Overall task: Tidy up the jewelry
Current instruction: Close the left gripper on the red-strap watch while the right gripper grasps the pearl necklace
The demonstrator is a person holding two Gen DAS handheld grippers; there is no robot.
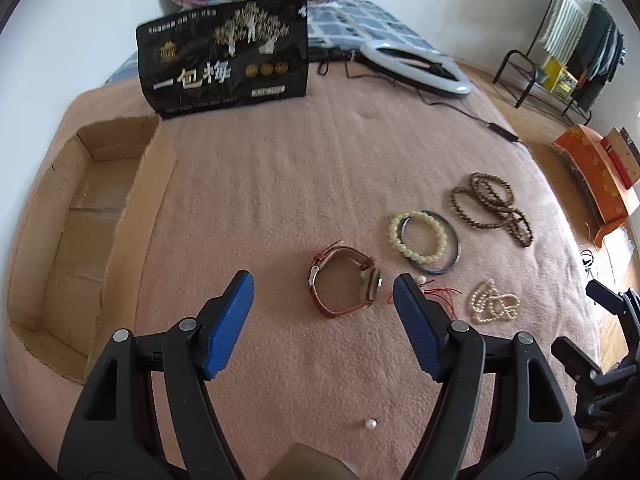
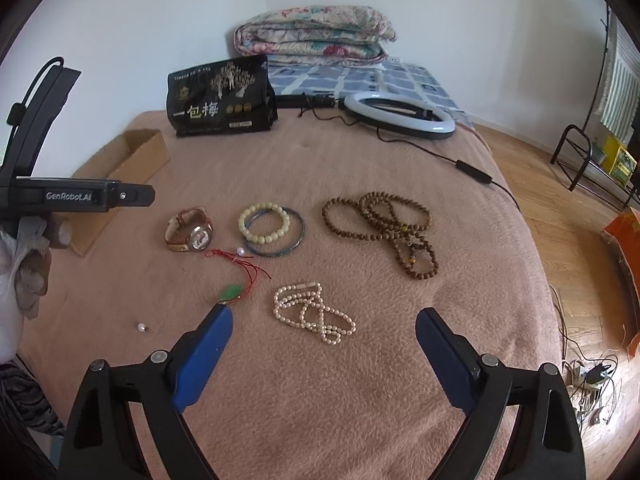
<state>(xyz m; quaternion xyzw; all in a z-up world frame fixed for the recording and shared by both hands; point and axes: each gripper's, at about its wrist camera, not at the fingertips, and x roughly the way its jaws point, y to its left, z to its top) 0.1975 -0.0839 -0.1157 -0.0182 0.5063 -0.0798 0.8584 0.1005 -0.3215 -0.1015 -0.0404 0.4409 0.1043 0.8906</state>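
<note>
On the pinkish fuzzy blanket (image 1: 280, 184), from the left wrist view, the left gripper (image 1: 323, 285) hangs with its blue ribbed pads spread wide and nothing between them, and the brown leather watch (image 1: 344, 280) lies just past the gap, strap looped into an oval with its long axis running left-right and the round metal case at the right end. Right of it are a pale yellow bead bracelet (image 1: 418, 233) sitting inside a thin dark bangle (image 1: 450, 266), a coil of brown wooden beads (image 1: 494, 208) farther out, and a bunched pearl strand (image 1: 494, 302) near the right finger. One loose pearl (image 1: 371, 424) sits low between the arms, and a shallow cardboard box (image 1: 100, 208) lies open on the left. From the right wrist view, the right gripper (image 2: 325, 322) is also spread wide and holding nothing, with the pearl strand (image 2: 314, 312) between its tips. The watch (image 2: 189, 230) lies far left, face tilted toward the camera. A red cord with a green pendant (image 2: 233, 291) trails to the left fingertip. The wooden beads (image 2: 384, 224) stretch diagonally toward lower right.
</note>
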